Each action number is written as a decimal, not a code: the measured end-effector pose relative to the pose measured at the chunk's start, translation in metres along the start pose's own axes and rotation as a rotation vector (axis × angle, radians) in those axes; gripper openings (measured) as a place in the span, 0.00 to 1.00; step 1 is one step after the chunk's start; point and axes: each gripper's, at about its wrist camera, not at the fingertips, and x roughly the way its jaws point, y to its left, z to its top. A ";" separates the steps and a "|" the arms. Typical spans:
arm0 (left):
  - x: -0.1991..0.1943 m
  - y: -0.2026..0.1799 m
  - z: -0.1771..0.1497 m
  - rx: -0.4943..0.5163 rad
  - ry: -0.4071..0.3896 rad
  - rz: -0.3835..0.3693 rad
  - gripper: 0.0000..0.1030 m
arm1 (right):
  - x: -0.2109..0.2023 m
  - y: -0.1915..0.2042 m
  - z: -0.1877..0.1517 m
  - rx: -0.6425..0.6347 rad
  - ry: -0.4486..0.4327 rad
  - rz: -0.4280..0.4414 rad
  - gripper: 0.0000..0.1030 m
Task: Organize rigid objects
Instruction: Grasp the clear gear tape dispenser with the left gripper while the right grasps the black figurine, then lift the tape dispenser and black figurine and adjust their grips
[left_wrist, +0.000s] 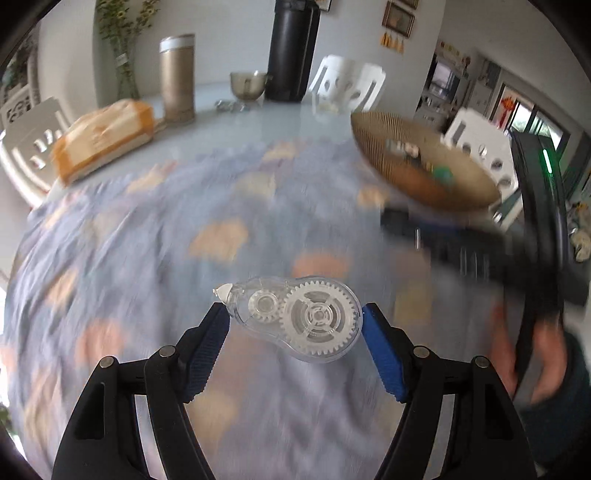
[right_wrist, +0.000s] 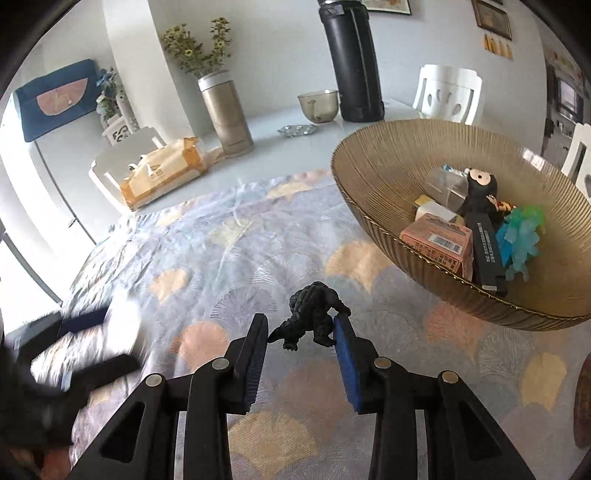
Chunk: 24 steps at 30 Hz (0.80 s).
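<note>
Behind right hand-held gripper (right_wrist: 301, 334), bowl (right_wrist: 369, 192) rim cropped, left view blurred

My left wrist view looks forward and down over the tablecloth (left_wrist: 147, 236); my right does likewise, closer to the bowl (right_wrist: 373, 173). Both share bowl, cloth and far thermos (left_wrist: 291, 51).

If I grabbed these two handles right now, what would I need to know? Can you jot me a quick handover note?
Left gripper: clamped on a clear correction tape dispenser, held above the cloth.
Right gripper: holding a small black monster figurine.
Ribbed bowl: already holds a pink box, a black bar and other small items.
Left to do: both held items probably go into the bowl.
</note>
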 end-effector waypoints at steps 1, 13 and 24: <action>-0.003 -0.001 -0.009 0.002 0.014 0.006 0.69 | 0.000 0.002 0.001 -0.015 -0.008 -0.002 0.35; -0.024 -0.008 -0.067 0.038 0.063 0.034 0.70 | -0.016 0.043 -0.036 -0.079 0.051 0.056 0.35; -0.049 0.016 -0.095 0.011 0.087 0.151 0.75 | -0.013 0.043 -0.039 -0.104 0.039 0.053 0.35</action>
